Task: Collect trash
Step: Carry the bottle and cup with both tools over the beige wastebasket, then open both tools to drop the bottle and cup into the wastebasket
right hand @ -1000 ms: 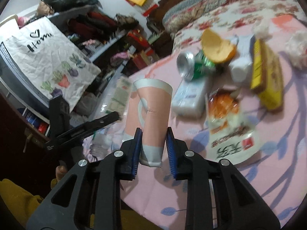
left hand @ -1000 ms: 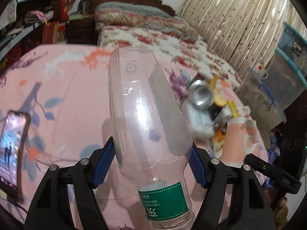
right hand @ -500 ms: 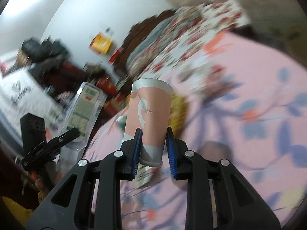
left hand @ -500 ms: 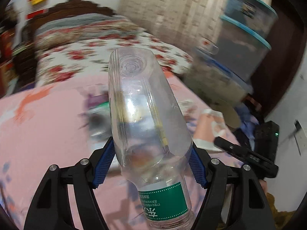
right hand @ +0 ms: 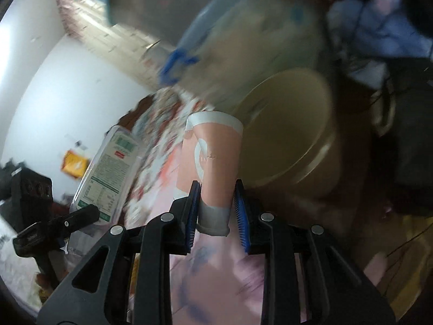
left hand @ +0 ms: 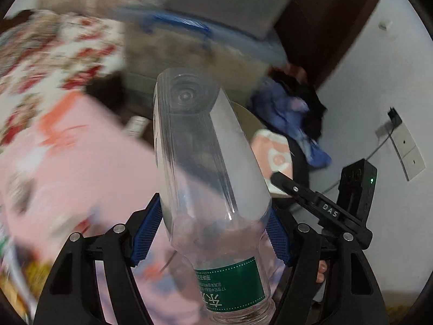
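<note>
The left gripper (left hand: 213, 233) is clamped across the shoulder of an empty clear plastic bottle (left hand: 205, 168), its base pointing away from the camera and the green-labelled neck toward the wrist. The right gripper (right hand: 216, 214) is pinched narrowly on the foot of a pink paper cup (right hand: 211, 159), with the cup's rim pointing forward. Both pieces hang in the air beside the pink bedsheet (left hand: 67, 168), and the cup sits just in front of a round tan bin (right hand: 311, 157) on the floor. I judge both featherlight. The bottle's thin, slick wall will likely dent or slide under pressure, so the firmer shoulder looks like a sensible hold. The cup is soft card that creases easily; its base ring is the stiffest place to grip. The surroundings are too blurred to read more
</note>
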`<state>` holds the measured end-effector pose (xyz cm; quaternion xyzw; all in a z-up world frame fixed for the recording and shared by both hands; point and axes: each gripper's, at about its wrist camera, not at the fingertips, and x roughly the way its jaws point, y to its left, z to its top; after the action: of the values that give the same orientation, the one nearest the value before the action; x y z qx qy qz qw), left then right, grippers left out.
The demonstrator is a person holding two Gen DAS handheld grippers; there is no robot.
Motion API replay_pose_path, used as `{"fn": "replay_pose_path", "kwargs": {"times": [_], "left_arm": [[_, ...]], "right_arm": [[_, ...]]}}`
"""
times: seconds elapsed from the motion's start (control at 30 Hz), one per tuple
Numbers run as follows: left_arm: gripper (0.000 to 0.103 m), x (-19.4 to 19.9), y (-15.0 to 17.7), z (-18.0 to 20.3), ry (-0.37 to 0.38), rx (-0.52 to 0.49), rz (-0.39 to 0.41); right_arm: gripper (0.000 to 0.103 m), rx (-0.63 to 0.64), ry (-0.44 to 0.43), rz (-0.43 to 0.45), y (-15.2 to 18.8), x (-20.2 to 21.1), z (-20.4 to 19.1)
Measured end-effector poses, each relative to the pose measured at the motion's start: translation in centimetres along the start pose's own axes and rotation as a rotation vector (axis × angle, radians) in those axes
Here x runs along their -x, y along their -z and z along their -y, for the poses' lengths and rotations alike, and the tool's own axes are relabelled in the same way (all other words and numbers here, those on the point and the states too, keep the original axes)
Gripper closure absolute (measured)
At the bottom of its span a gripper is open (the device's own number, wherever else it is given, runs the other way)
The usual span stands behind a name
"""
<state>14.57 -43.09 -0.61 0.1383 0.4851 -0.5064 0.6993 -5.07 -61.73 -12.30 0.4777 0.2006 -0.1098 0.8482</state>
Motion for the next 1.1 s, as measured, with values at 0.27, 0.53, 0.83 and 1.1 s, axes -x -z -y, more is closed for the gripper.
{"fn": "replay_pose_path", "kwargs": {"times": [0.27,0.53,0.83,1.1], "left_arm": [[0.035,-12.0,-6.2,0.6,0.035,0.013,-0.209],[0.028,-11.4,-8.0,-0.5,-0.022,0.084,-0.144],[0.028,-0.1,-2.4,0.9,0.073,0.096,0.068],[0.029,11.5,11.9,-4.8,0.021,0.176,0.179]], "right_arm": [[0.054,0.008,0.150,0.007,-4.0,-3.3,2.7],[0.033,0.045,0.159,0.059,-4.0,-3.7,2.1],[0.034,0.080,0.077,0.122,-0.9,-0.3,-1.8],[0.056,0.216,-0.056,-0.050,5.5,-2.2,-8.0]]}}
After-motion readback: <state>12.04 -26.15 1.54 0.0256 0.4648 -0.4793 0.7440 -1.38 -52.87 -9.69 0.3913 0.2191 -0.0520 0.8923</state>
